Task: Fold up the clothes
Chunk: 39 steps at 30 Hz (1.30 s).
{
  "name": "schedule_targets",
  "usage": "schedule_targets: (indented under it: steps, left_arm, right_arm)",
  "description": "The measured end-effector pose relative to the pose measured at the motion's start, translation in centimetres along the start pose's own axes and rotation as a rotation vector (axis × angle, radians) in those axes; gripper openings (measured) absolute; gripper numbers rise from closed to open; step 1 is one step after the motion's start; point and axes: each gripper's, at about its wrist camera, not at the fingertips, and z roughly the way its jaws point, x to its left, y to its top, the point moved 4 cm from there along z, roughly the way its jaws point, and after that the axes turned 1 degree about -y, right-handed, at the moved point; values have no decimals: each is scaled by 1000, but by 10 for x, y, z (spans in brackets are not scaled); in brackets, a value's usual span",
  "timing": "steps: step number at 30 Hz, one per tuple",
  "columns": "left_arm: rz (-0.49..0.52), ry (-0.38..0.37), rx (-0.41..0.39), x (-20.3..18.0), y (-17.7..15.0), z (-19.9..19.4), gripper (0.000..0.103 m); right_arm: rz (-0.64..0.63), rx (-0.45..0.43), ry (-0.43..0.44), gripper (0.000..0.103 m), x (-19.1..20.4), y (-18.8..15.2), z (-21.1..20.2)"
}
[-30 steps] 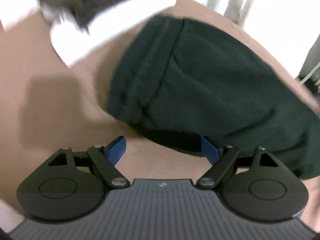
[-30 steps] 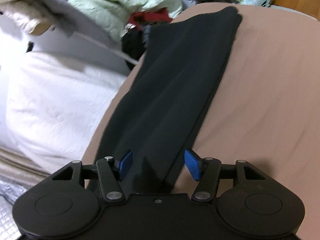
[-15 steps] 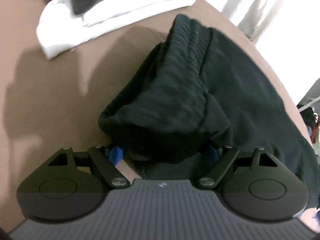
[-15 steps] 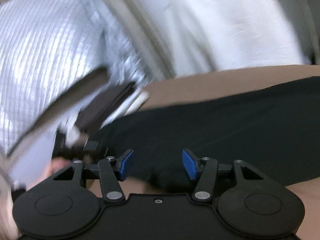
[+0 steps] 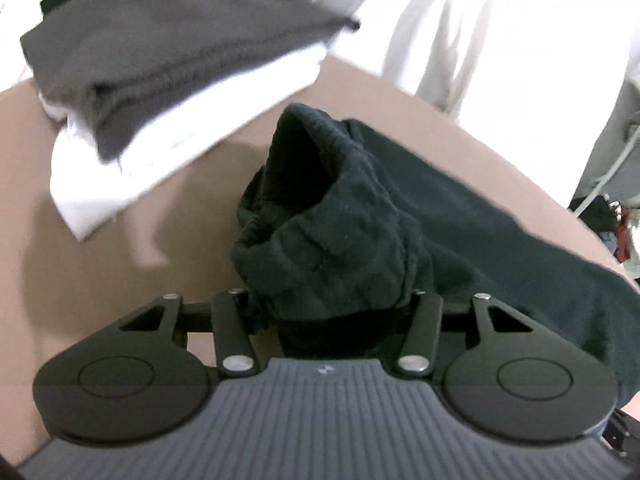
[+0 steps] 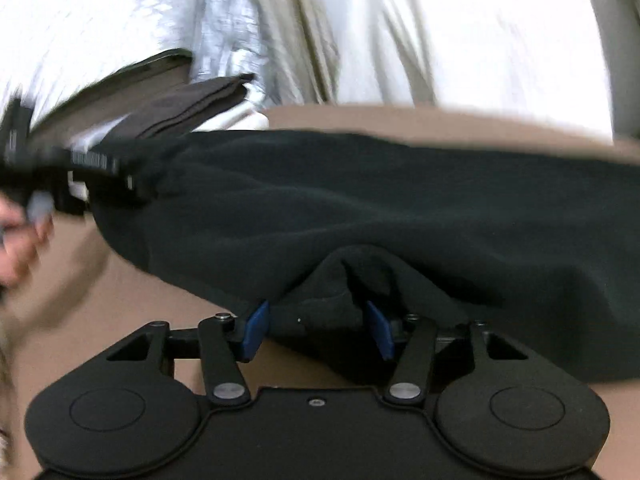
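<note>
— Since a second ago both grippers have come in on the dark garment [image 5: 460, 216]: the left gripper [image 5: 332, 312], which hung spread and short of the waistband, now has that end bunched up and lifted between its fingers.

— Closed on it, then?

— Its blue pads are buried in cloth, fingers drawn in against the bunch, so I'd say clamped on the garment. The right gripper [image 6: 316, 330] is plainer: blue pads part-way in, a pinched peak of the hem rising between them.

— Where does the garment lie?

— Stretched along the tan bed surface [image 5: 100, 248], running from the left gripper out toward 3 o'clock in the left wrist view; in the right wrist view it spans from 9 to 3, with the left gripper at its 9 o'clock end.

— Which step?

— My judgement: both ends are gripped for a lengthwise fold (end carried to end). Next calls for lifting together, keeping the edges level, and laying one end on the other squarely.

— Room?

— Bare surface at 8 to 9 o'clock of the left gripper. At 11 o'clock sits the folded stack [image 5: 160, 60], grey on white, near the raised waistband, so swing clear of it. White bedding [image 6: 460, 40] borders the far edge at 12.
</note>
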Motion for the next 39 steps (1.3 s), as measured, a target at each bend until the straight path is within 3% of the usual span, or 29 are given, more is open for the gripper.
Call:
schedule_targets:
  steps: [1,6,9,11,14,17,18,21,24,26,30,32,35,39]
  left_arm:
    - [-24,-12,1,5,3,-1,48]
    - [-113,-75,-5,18,29,17,45]
    - [-98,-149,-59,15,48,3,43]
    - [-91,-170,-52,15,51,-6,45]
    - [-119,-62,117,40,17,-12,55]
    - [-337,-7,339,78,-17,22,57]
    - [-333,4,342,76,-18,21,57]
    - [-249,31,289,58,-12,8,58]
    - [-165,59,235,40,-5,-6,59]
    - [-109,77,199,28,0,-16,58]
    - [73,266,-34,9,5,-56,64]
    - [179,369,-167,-2,10,-75,75]
    - [236,251,-178,-22,4,-74,75]
    - [237,-15,-23,-79,-20,-50,75]
  right_arm:
    - [-17,-10,-2,19,-4,2,-5]
    - [-18,-73,124,16,11,17,-56]
    - [-36,-74,182,13,25,19,-79]
    - [-104,-55,174,13,38,17,-83]
    - [-108,35,178,12,37,6,-67]
    - [-137,148,155,12,39,-9,-48]
    - [-146,186,147,13,39,-14,-41]
    - [-138,234,116,17,40,-9,-46]
    - [-52,226,68,52,21,6,-68]
    - [37,152,27,58,-2,16,-99]
    - [302,25,-100,67,-79,24,-162]
    - [497,-55,-165,68,-130,18,-194]
    - [776,-168,-235,68,-204,1,-237]
    - [904,-236,-284,68,-269,-17,-273]
